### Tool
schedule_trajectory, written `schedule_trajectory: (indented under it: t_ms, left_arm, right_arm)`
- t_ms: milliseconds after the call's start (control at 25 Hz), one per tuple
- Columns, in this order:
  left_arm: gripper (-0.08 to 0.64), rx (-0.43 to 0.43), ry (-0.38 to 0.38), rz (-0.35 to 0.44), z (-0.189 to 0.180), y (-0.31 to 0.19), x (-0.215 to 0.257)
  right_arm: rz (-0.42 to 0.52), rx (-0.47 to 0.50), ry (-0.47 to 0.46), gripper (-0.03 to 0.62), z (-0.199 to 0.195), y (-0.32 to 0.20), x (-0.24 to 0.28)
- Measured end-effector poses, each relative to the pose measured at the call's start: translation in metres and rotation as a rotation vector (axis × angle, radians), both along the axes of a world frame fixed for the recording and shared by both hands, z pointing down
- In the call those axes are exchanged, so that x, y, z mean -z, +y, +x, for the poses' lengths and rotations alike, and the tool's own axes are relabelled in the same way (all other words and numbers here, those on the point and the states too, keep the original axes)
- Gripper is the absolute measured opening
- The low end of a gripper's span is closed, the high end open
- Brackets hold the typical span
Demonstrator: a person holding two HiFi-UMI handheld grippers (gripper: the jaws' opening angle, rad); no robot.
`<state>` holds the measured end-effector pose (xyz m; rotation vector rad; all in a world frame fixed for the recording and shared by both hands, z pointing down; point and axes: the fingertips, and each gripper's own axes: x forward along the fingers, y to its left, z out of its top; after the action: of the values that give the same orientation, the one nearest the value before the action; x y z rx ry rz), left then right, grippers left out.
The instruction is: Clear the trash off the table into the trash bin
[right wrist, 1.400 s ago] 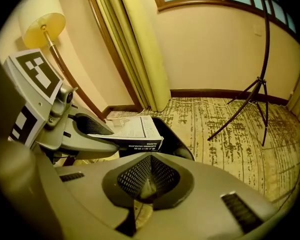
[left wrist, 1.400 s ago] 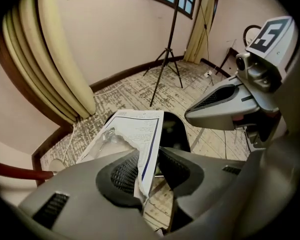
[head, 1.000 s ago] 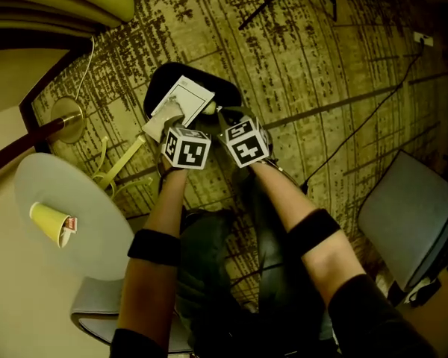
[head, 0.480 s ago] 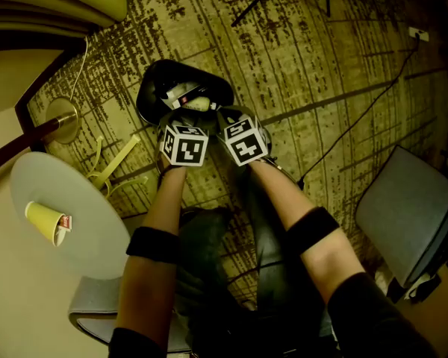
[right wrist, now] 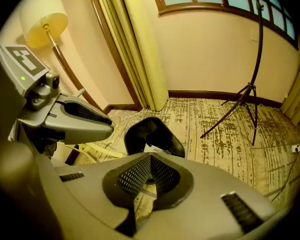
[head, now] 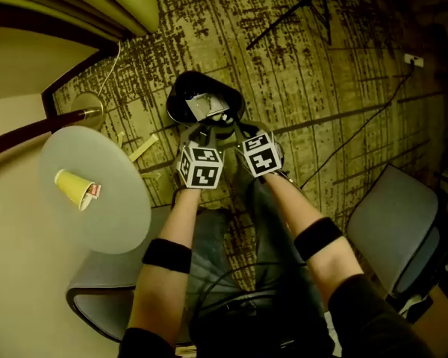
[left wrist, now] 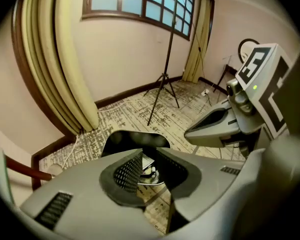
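Grey and round, the small table (head: pixel 97 200) sits at the far left of the head view. A yellow paper cup (head: pixel 73 187) lies on its side on the tabletop. Touching the cup's mouth is a small red-and-white scrap (head: pixel 94 192), possibly a wrapper, though it is too small to tell. Just beyond the table, the floor lamp's round base (head: pixel 86 109) rests on the patterned carpet (head: pixel 321 73), and a pale strip (head: pixel 143 148) lies on the floor nearby.

Further right stands the black trash bin (head: pixel 181 99), open at the top. A white sheet of paper (head: pixel 204 104) and some smaller pale bits lie inside it.

Both claws hang just above the near rim of the bin, side by side and angled steeply down toward it. The left gripper (head: pixel 197 131) has its jaws a small way apart. They have just been closing, and nothing is between them. In the left gripper view only the bin and the paper inside it show through the narrow gap. The right gripper (head: pixel 237 127) has its jaws pressed together with nothing held, and the bin lies straight ahead of them in the right gripper view.

To the right, a dark cable (head: pixel 358 129) runs across the carpet. A grey chair (head: pixel 392 226) stands at the far right, well apart from the bin.
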<state>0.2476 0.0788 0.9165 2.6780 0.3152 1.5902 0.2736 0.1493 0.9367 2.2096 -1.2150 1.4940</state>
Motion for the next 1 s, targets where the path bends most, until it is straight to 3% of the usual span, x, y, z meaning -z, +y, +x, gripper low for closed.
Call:
schedule_trajectory:
  t_ms: [80,120,360,600,800,1000]
  left_arm:
    - [0.012,0.036,0.046,0.001,-0.003,-0.005,0.044]
    - [0.002,0.055,0.065,-0.003,-0.006,-0.008,0.067]
    - [0.002,0.165,0.178,-0.019,-0.032,-0.024,0.191]
    - [0.002,0.326,0.230,-0.005,-0.086,-0.062,0.271]
    - [0.002,0.547,0.286,0.031,-0.143,-0.115,0.331]
    - [0.002,0.727,0.312,0.083,-0.210,-0.149,0.374]
  right_arm:
    - [0.008,0.012,0.014,0.005,-0.003,-0.004,0.036]
    - [0.014,0.019,0.023,0.005,-0.004,-0.007,0.055]
    - [0.079,0.081,0.105,0.005,-0.014,-0.032,0.160]
    - [0.120,0.150,0.157,0.005,-0.035,-0.056,0.243]
    - [0.172,0.299,0.191,0.005,-0.059,-0.103,0.304]
    - [0.223,0.471,0.190,0.005,-0.111,-0.145,0.345]
